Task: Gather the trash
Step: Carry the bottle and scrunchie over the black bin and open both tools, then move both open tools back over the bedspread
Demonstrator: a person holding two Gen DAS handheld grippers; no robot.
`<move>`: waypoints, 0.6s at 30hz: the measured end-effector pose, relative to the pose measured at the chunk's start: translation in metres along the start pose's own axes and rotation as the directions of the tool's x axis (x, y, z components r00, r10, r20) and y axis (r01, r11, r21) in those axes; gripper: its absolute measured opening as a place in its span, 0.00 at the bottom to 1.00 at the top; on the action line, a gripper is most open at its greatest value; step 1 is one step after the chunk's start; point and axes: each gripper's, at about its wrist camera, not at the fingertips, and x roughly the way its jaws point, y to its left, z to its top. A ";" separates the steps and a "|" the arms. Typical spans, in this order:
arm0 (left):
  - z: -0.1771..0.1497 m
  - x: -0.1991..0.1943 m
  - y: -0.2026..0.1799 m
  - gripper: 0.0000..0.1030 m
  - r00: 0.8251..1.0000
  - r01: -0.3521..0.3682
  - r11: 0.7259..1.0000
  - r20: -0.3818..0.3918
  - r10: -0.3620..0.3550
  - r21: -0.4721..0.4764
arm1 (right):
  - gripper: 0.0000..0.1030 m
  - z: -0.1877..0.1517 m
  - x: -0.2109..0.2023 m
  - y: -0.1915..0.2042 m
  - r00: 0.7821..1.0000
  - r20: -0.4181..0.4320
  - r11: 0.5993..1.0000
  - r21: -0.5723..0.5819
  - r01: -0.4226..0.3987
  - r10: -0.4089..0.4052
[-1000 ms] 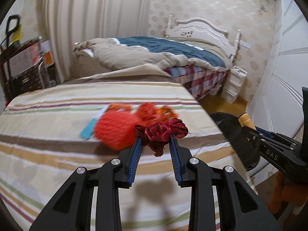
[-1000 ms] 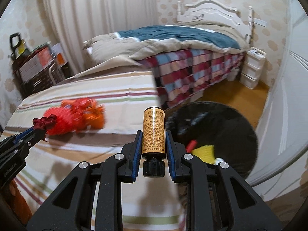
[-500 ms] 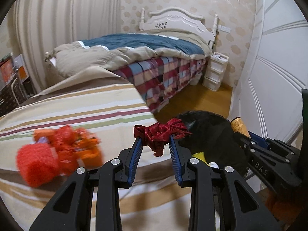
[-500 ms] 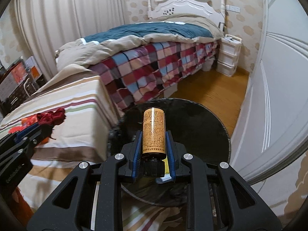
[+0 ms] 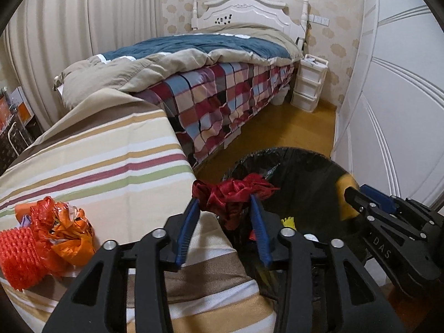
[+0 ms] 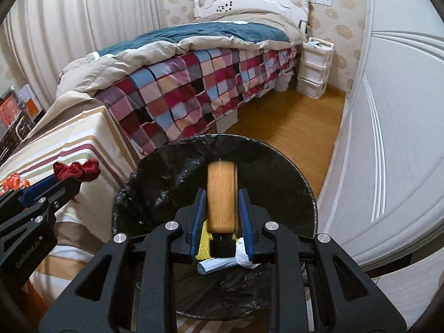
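A crumpled dark red ribbon [image 5: 233, 197] still hangs across the tips of my left gripper [image 5: 224, 202], whose jaws are opening. It hovers over the near rim of the black-lined bin [image 5: 305, 172], beside the striped cloth's corner. My right gripper [image 6: 222, 194] is above the bin [image 6: 166, 172] with its jaws opening. The amber bottle [image 6: 222, 197] between them is motion-blurred and slipping, cap down. The left wrist view shows the right gripper [image 5: 352, 194] and bottle [image 5: 342, 199] at the right. The left gripper [image 6: 66, 180] and ribbon [image 6: 76, 170] show at the right wrist view's left edge.
An orange-red foil wrapper [image 5: 61, 227] and a red net [image 5: 16, 255] lie on the striped cloth [image 5: 111, 161]. A yellow scrap [image 6: 204, 244] and white paper [image 6: 222, 263] lie in the bin. Beyond are a plaid-covered bed [image 5: 222, 97], white drawers [image 5: 308, 86] and a white wardrobe door [image 5: 394, 111].
Both grippers swung right, off the striped cloth to above the bin. Both pairs of jaws stand wider. The bottle, sharp before, is now blurred between the right fingers.
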 end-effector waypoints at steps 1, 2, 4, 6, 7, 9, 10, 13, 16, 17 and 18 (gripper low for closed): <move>0.000 0.000 0.000 0.47 1.000 -0.001 1.000 -0.003 0.001 -0.003 | 0.36 -0.001 0.001 -0.001 1.000 -0.002 1.000 0.006 0.006 -0.006; 0.000 -0.001 0.000 0.52 1.000 -0.002 1.000 0.000 0.002 -0.004 | 0.41 -0.001 0.001 -0.001 1.000 -0.004 1.000 0.010 0.012 -0.012; -0.001 -0.005 0.000 0.61 1.000 -0.006 1.000 0.014 0.006 -0.002 | 0.43 -0.002 0.000 -0.002 1.000 -0.002 1.000 0.014 0.021 -0.021; -0.003 -0.008 0.000 0.65 1.000 -0.012 1.000 0.024 0.012 0.005 | 0.49 -0.004 -0.002 -0.002 1.000 -0.002 0.999 0.018 0.031 -0.031; -0.004 -0.010 -0.001 0.68 1.000 -0.016 1.000 0.027 0.016 0.010 | 0.50 -0.005 -0.003 -0.003 0.999 -0.001 0.999 0.020 0.034 -0.034; -0.008 -0.015 -0.001 0.71 0.999 -0.037 0.999 0.034 0.036 0.020 | 0.54 -0.006 -0.007 -0.003 0.999 0.006 0.999 0.025 0.040 -0.040; -0.010 -0.018 0.000 0.72 0.998 -0.050 0.999 0.039 0.049 0.022 | 0.55 -0.007 -0.009 -0.003 0.999 0.008 0.999 0.029 0.044 -0.044; -0.016 -0.027 0.007 0.73 0.997 -0.066 0.998 0.044 0.066 0.013 | 0.57 -0.009 -0.015 -0.002 0.999 0.011 0.999 0.034 0.038 -0.039; -0.022 -0.034 0.019 0.73 0.996 -0.079 0.997 0.036 0.080 -0.014 | 0.58 -0.013 -0.021 0.005 0.999 0.013 0.999 0.028 0.029 -0.029; -0.024 -0.036 0.023 0.73 0.996 -0.084 0.996 0.034 0.085 -0.022 | 0.58 -0.015 -0.024 0.008 1.000 0.014 0.999 0.024 0.022 -0.023; -0.027 -0.040 0.027 0.73 0.995 -0.090 0.995 0.031 0.091 -0.032 | 0.59 -0.015 -0.026 0.011 1.000 0.014 1.000 0.021 0.019 -0.019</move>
